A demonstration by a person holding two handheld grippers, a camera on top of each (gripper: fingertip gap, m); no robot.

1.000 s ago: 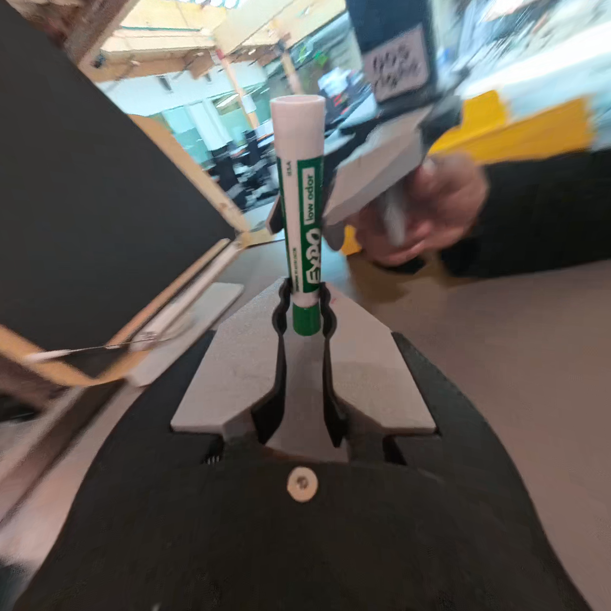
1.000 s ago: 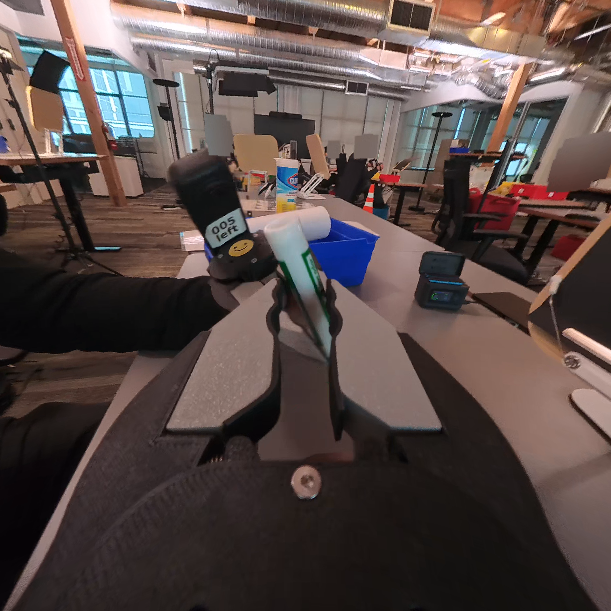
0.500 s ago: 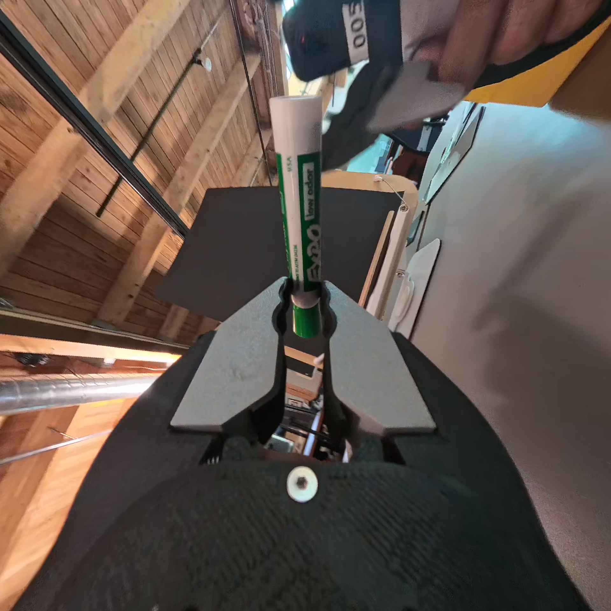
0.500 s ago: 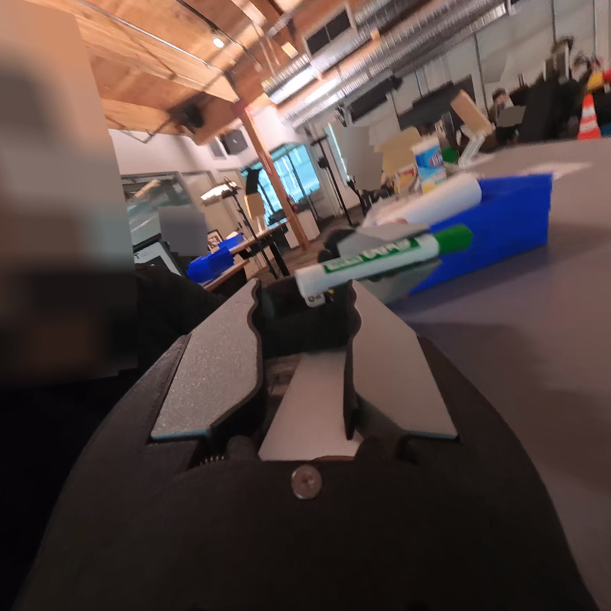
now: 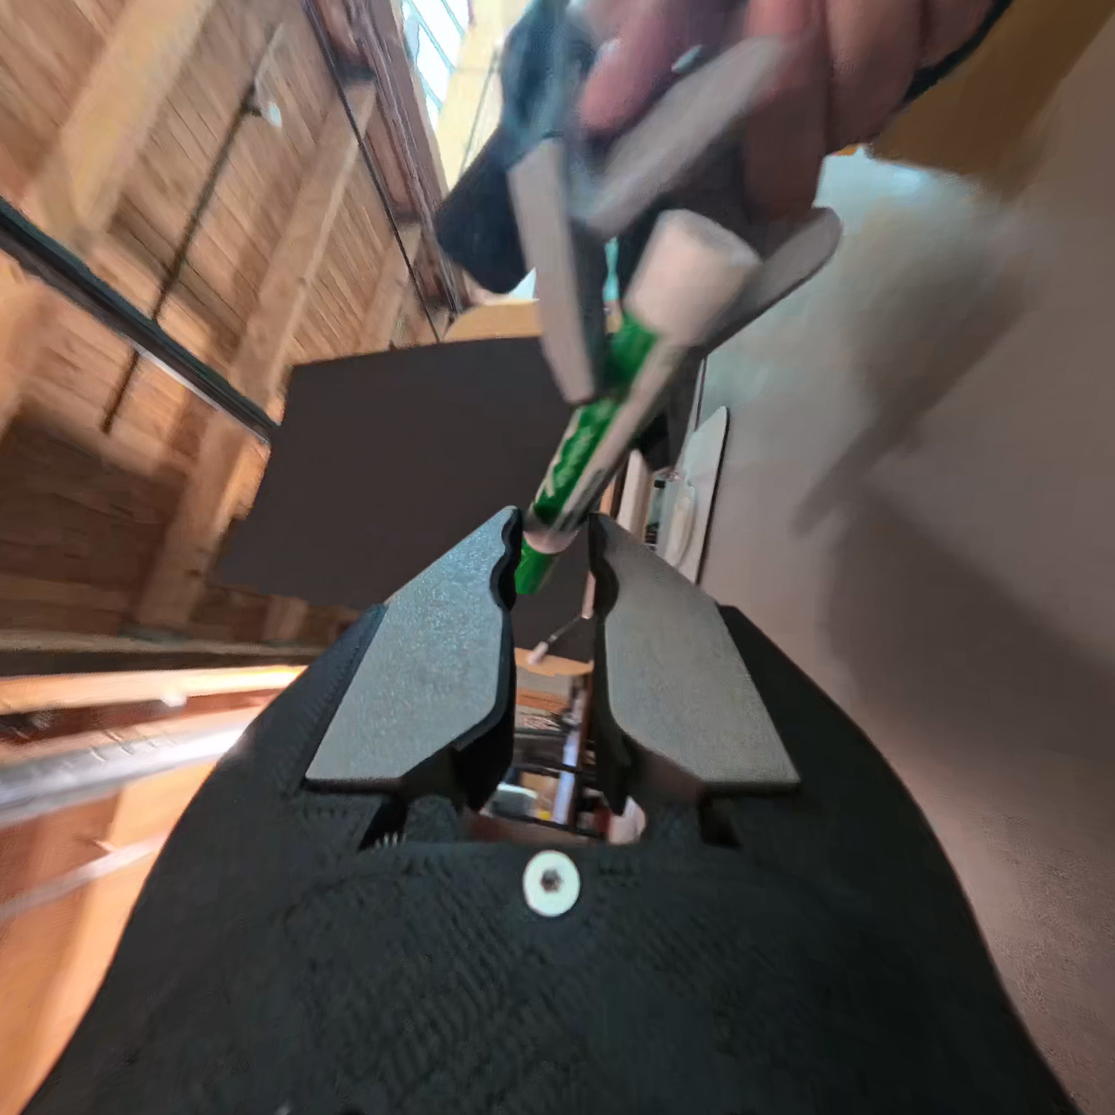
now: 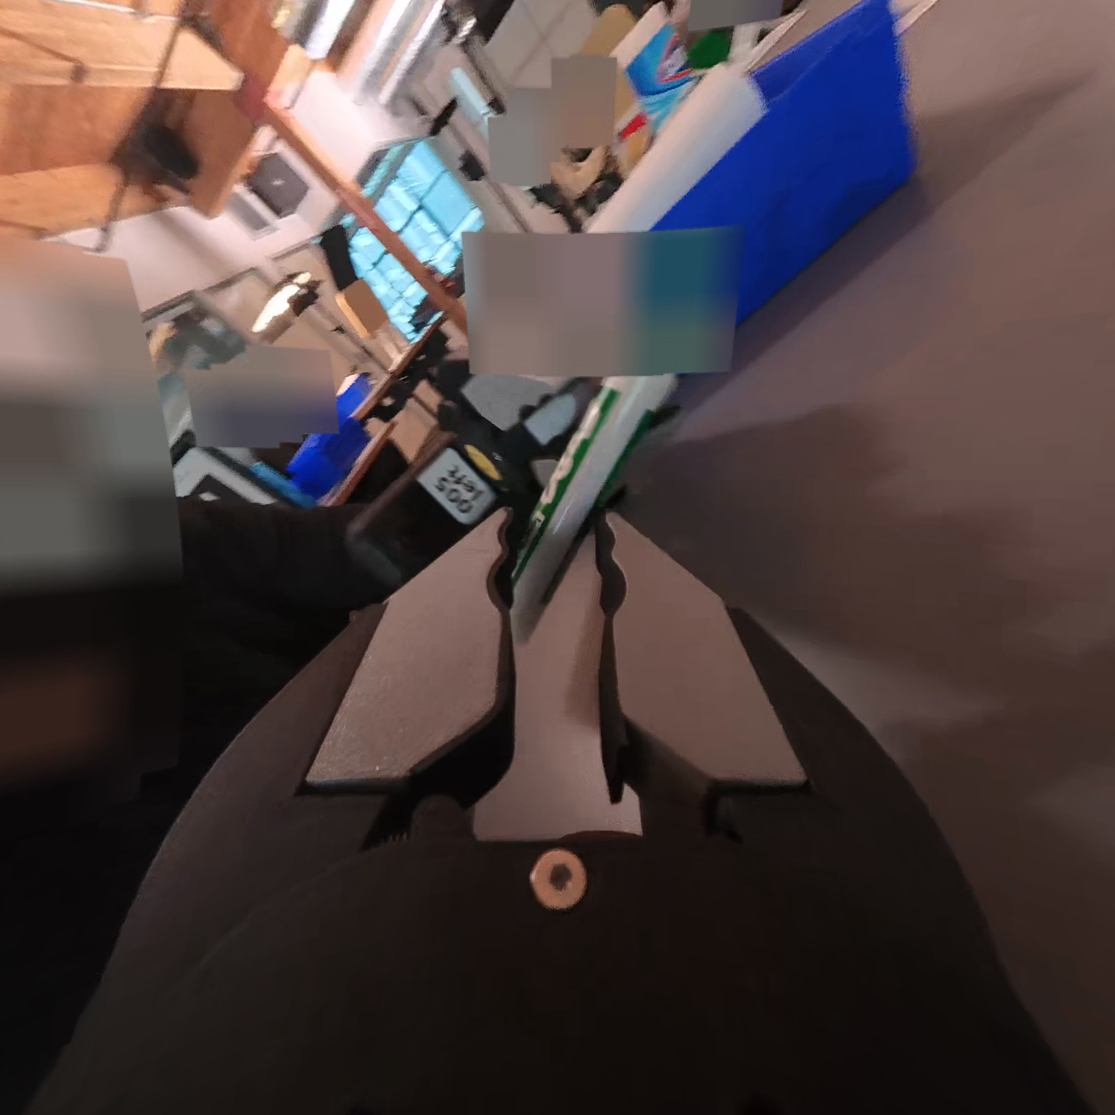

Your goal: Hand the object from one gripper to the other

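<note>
Passing the green marker (image 5: 594, 422) above the table (image 5: 965, 543), we note our right tool (image 6: 554, 543) clamped on its barrel while our left tool (image 5: 552, 546) gapes slightly, so withdraw straight, without snagging.

- Marker (image 6: 579, 476): green-and-white printed label, lettering motion-blurred in both views.
- Tag (image 6: 461, 492): pale, handwritten marks, upside down, left of the marker.
- Canister (image 6: 654, 72): blue printed label, unreadable.
</note>
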